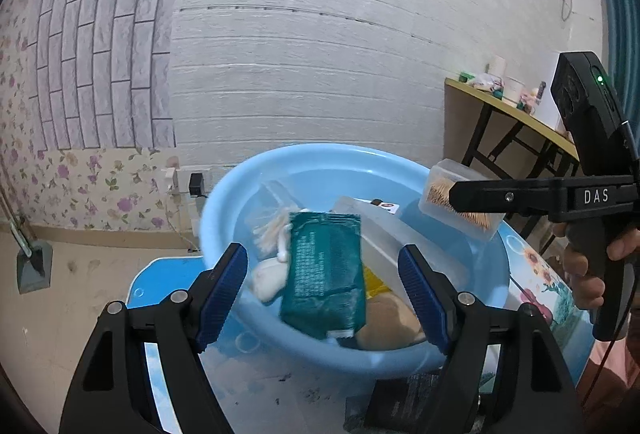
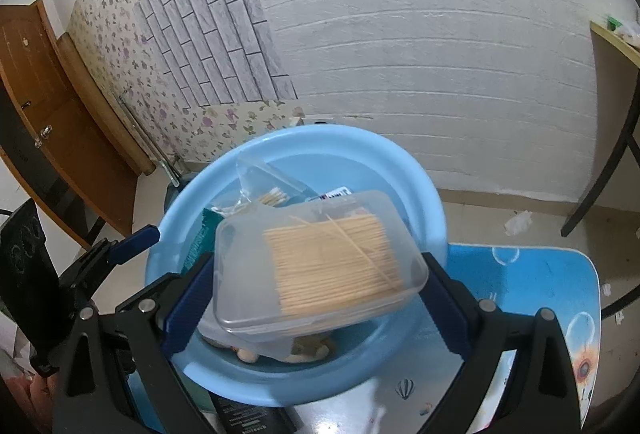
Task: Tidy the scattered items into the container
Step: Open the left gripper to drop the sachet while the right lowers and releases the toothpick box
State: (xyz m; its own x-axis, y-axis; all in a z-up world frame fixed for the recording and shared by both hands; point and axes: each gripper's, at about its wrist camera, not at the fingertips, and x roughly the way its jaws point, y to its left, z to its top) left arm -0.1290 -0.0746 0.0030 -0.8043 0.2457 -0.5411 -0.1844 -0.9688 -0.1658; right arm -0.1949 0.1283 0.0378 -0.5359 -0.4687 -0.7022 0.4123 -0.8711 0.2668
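A light blue basin (image 1: pixel 224 201) (image 2: pixel 400 169) stands on the table and holds several items. My left gripper (image 1: pixel 324 294) is open just above its near rim. A teal packet (image 1: pixel 324 274) is blurred between the fingers, not touching them, over the basin. A clear bag of cotton swabs (image 1: pixel 272 222), a white item (image 1: pixel 266 280) and a clear box (image 1: pixel 384 234) lie inside. My right gripper (image 2: pixel 316 294) is shut on a clear toothpick box (image 2: pixel 320 262) (image 1: pixel 460 205) above the basin.
A dark flat packet (image 1: pixel 400 402) (image 2: pixel 248 414) lies on the blue patterned table (image 2: pixel 520 282) by the basin's near rim. A yellow side table (image 1: pixel 508 109) with small items stands at the right wall. A wooden door (image 2: pixel 48 121) is at the left.
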